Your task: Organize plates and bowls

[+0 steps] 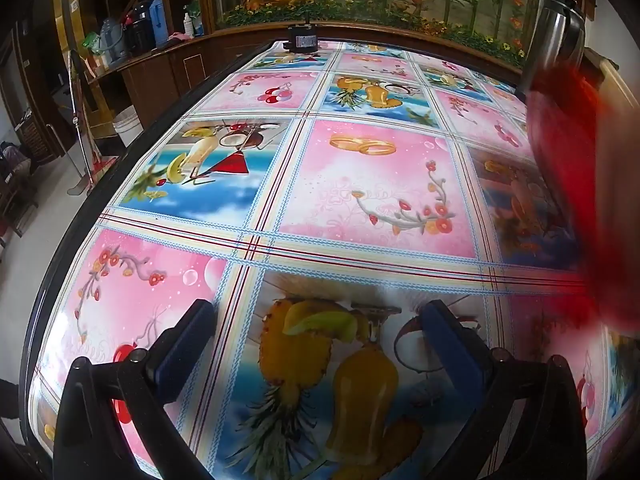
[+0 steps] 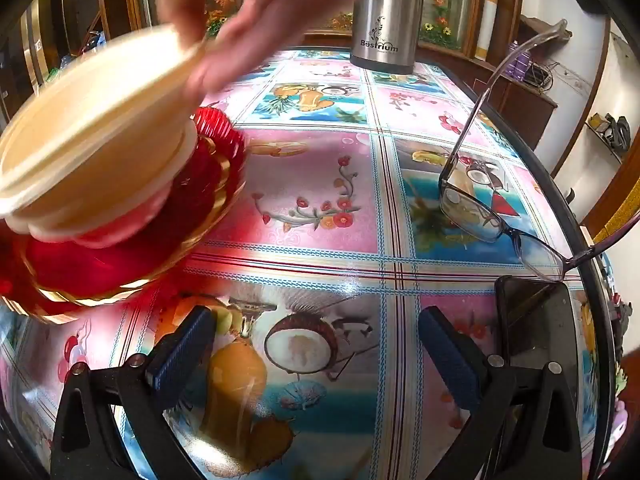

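right hand-held gripper (image 2: 314,344) open, empty, flask (image 2: 386,16) labelled "bestrium"

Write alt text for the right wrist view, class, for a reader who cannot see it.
A bare hand carries cream bowls stacked on a red plate above a table with a fruit-print cloth. The right gripper is open and empty; glasses, a phone and a steel flask lie beyond.

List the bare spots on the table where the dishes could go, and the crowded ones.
Free: the patterned tablecloth between the blurred red plate under the cream bowl, the steel flask at the far edge, and the dark-framed eyeglasses. In the left wrist view the whole left half is bare. Crowded: the right rim, with the eyeglasses and the black phone.
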### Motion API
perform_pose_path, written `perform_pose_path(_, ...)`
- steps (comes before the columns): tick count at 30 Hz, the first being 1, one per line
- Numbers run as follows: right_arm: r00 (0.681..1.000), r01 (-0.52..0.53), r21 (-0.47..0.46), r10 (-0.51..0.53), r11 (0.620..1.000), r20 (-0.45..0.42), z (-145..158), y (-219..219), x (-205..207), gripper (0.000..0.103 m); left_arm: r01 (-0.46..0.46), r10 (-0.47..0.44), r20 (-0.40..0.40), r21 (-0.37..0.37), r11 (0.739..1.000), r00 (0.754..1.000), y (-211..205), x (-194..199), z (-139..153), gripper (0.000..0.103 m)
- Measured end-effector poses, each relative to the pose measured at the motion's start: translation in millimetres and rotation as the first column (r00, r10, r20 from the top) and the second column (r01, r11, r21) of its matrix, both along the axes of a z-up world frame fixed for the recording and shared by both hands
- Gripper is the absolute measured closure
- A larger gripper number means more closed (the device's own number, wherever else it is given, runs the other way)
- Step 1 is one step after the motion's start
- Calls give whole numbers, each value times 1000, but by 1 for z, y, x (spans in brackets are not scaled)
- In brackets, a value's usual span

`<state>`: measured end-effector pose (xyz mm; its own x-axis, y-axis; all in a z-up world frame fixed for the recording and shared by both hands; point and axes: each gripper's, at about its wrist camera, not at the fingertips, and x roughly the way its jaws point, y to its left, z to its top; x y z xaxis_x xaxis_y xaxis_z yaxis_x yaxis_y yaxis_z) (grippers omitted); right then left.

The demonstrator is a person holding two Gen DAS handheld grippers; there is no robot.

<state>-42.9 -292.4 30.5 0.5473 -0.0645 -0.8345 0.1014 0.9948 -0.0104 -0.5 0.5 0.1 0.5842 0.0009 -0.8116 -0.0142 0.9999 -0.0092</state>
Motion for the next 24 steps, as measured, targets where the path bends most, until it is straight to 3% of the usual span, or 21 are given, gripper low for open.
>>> perform_pose_path(24,1000,0,1,0,1000,0,2,0,0,1,-11,11,-1,0,1000,1000,9,4,-1,0)
